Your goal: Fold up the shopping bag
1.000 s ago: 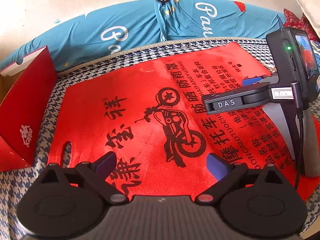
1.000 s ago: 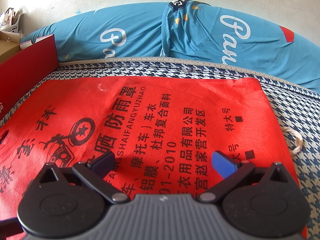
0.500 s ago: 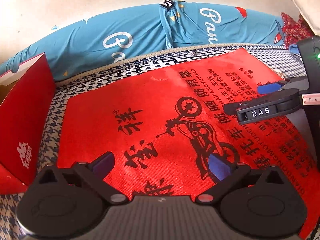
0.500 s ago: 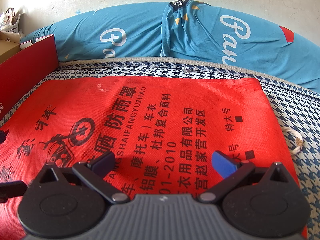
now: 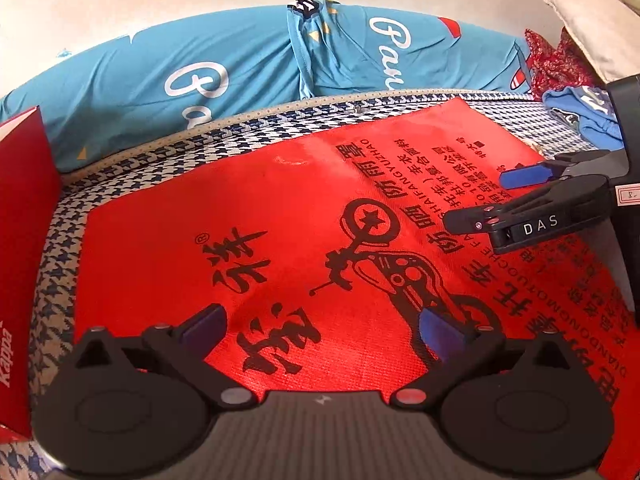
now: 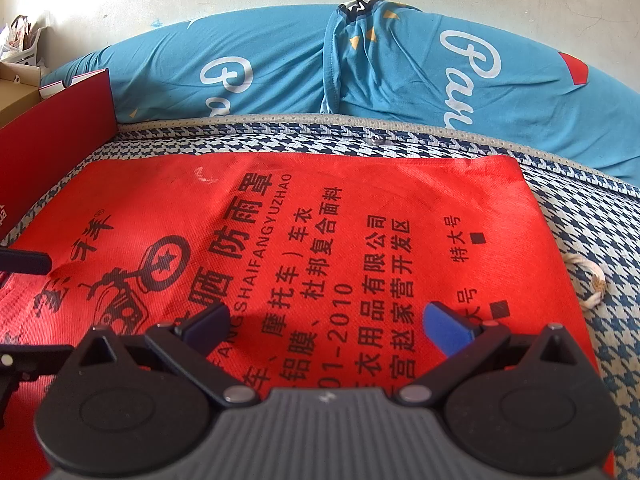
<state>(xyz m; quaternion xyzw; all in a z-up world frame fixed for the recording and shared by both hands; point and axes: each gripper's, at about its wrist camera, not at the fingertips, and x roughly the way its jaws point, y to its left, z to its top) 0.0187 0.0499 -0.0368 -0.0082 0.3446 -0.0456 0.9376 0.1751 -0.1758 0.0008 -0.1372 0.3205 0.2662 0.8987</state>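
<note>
Meanwhile, both tools, left tool (image 5: 322,328) and right tool (image 6: 326,322), hover spread above the flat shopping bag (image 6: 304,216).

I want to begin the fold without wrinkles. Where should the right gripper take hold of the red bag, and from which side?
Probably the red bag's near right corner, from the right side. It lies flat on the houndstooth cover, and that edge is straight and free. The right gripper is open above it.

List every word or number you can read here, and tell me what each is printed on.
"SHAIFANGYUZHAO": red shopping bag.
"2010": same bag, with black Chinese characters and a motorcycle drawing.
"DAS": right claw, seen from the left one.
"Kappa": red box.
"Pa...", cut off: blue cloth.
White sticker beside "DAS": too small.
</note>
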